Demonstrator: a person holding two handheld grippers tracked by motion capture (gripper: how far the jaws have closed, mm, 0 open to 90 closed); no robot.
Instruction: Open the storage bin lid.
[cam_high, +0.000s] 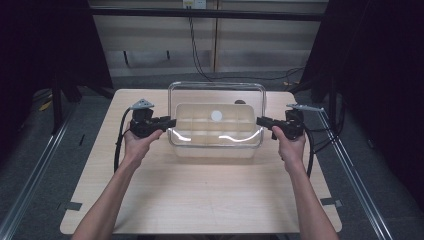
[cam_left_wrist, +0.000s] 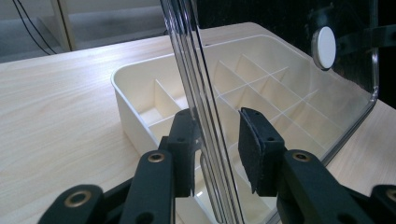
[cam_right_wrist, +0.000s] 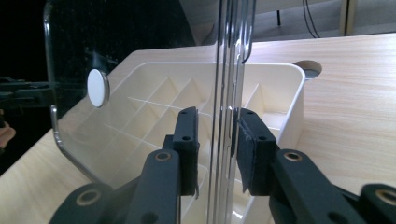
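A clear plastic lid (cam_high: 220, 92) with a white round knob (cam_high: 216, 115) stands tilted up over a cream compartment box (cam_high: 215, 151) in the middle of the table. My left gripper (cam_high: 172, 121) holds the lid's left edge and my right gripper (cam_high: 259, 120) its right edge. In the left gripper view the jaws (cam_left_wrist: 215, 144) straddle the lid's rim (cam_left_wrist: 205, 93), with the box (cam_left_wrist: 128, 102) and the knob (cam_left_wrist: 324, 47) behind. In the right gripper view the gripper (cam_right_wrist: 217, 144) clamps the lid (cam_right_wrist: 140, 42) over the box (cam_right_wrist: 289, 116), with the knob (cam_right_wrist: 97, 87) at the left.
The wooden table (cam_high: 200, 195) has bare room in front of the box and to both sides. A round hole (cam_right_wrist: 308, 68) lies in the tabletop just behind the box. Cables (cam_high: 118, 145) trail from both grippers. Dark curtains flank the table.
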